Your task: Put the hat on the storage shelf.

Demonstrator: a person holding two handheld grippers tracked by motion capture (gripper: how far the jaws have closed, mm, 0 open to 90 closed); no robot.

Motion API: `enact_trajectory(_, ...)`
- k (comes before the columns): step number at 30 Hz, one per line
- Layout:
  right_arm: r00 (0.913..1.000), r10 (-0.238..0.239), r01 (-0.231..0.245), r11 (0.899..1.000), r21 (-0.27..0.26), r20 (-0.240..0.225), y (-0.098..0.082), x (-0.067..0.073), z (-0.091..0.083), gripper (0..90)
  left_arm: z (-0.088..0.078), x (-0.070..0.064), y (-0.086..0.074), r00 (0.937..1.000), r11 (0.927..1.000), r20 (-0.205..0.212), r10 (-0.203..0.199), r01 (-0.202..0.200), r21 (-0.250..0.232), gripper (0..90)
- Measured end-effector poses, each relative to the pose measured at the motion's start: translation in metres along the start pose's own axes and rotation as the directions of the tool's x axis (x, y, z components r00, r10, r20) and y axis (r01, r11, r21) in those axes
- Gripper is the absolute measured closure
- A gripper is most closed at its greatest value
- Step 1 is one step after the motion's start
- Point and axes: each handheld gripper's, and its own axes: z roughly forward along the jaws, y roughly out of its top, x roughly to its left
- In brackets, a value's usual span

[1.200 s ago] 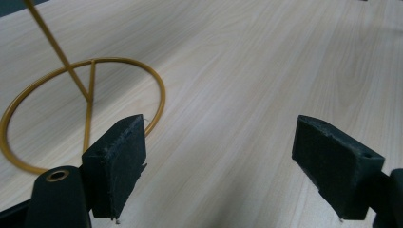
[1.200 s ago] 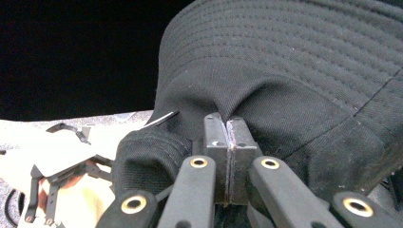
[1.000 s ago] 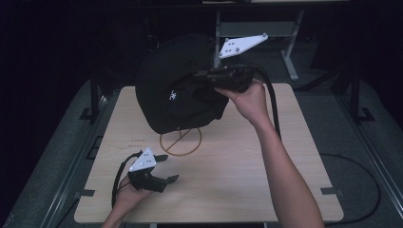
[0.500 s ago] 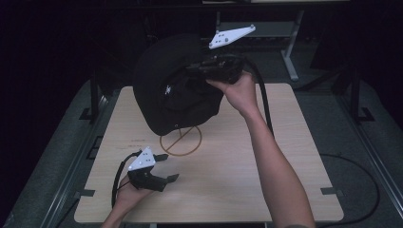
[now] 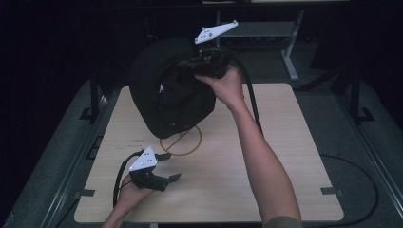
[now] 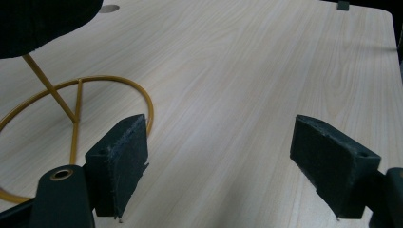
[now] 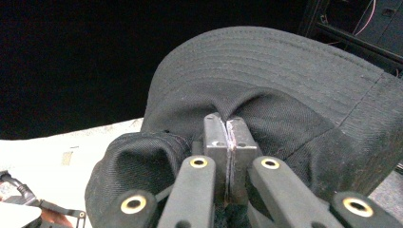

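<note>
Nearest the person, the left gripper (image 5: 167,179) is resting low over the light wooden bench (image 5: 285,156), on the near side of the gold wire stand (image 5: 181,140), held in the left hand (image 5: 130,190) with its grey three-cornered plate (image 5: 143,158) facing up. Its jaws are standing wide apart with nothing between them, and in the left gripper view the left gripper (image 6: 214,166) is showing bare wood between the two dark pads, with the ring base of the gold wire stand (image 6: 76,102) lying just beyond the left jaw and one thin rod slanting up from it toward the black hat (image 6: 43,19). Farther out, above and slightly beyond the stand, the right hand (image 5: 228,85) is holding the right gripper (image 5: 190,66) up in the air, its plate tilted at the top. That gripper is pinching the black hat (image 5: 166,95), which is hanging clear of the bench with its lower edge near the top of the stand's rod. In the right gripper view the right gripper (image 7: 227,135) is showing both jaws pressed together on a fold of the black hat (image 7: 285,80), the stitched brim curving behind them.
</note>
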Motion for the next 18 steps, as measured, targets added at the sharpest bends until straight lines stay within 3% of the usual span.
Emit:
enact_trajectory(7, 0.9998, 0.020, -0.020, 1.000, 0.022, -0.004, 0.004, -0.006, 0.019, 89.4, 0.000, 0.000, -0.001, 1.0000, 1.0000, 0.009, -0.001, 0.001, -0.008, 19.6)
enact_trajectory(11, 0.9998, 0.016, -0.017, 0.997, 0.072, 0.011, 0.010, -0.006, 0.043, 87.9, 0.001, 0.000, -0.001, 0.9997, 0.9999, 0.023, 0.011, -0.011, -0.006, 19.6)
enact_trajectory(12, 0.9995, 0.020, -0.022, 0.996, 0.087, 0.026, 0.011, -0.007, 0.052, 82.3, 0.001, 0.000, -0.001, 0.9996, 0.9999, 0.025, 0.014, -0.014, -0.004, 19.6)
enact_trajectory(15, 0.9965, 0.070, -0.071, 0.997, 0.038, 0.047, 0.014, -0.011, 0.062, 64.0, 0.001, -0.003, -0.001, 0.9991, 0.9998, 0.036, 0.022, -0.022, 0.004, 19.6)
enact_trajectory(16, 0.9952, 0.087, -0.089, 0.995, 0.049, 0.045, 0.014, -0.012, 0.066, 62.0, 0.001, -0.003, -0.001, 0.9987, 0.9994, 0.037, 0.034, -0.034, 0.005, 19.7)
enact_trajectory(18, 0.9963, 0.072, -0.076, 0.994, 0.082, 0.047, 0.012, -0.013, 0.068, 60.7, 0.000, -0.004, 0.000, 0.9985, 0.9992, 0.040, 0.039, -0.039, 0.004, 19.7)
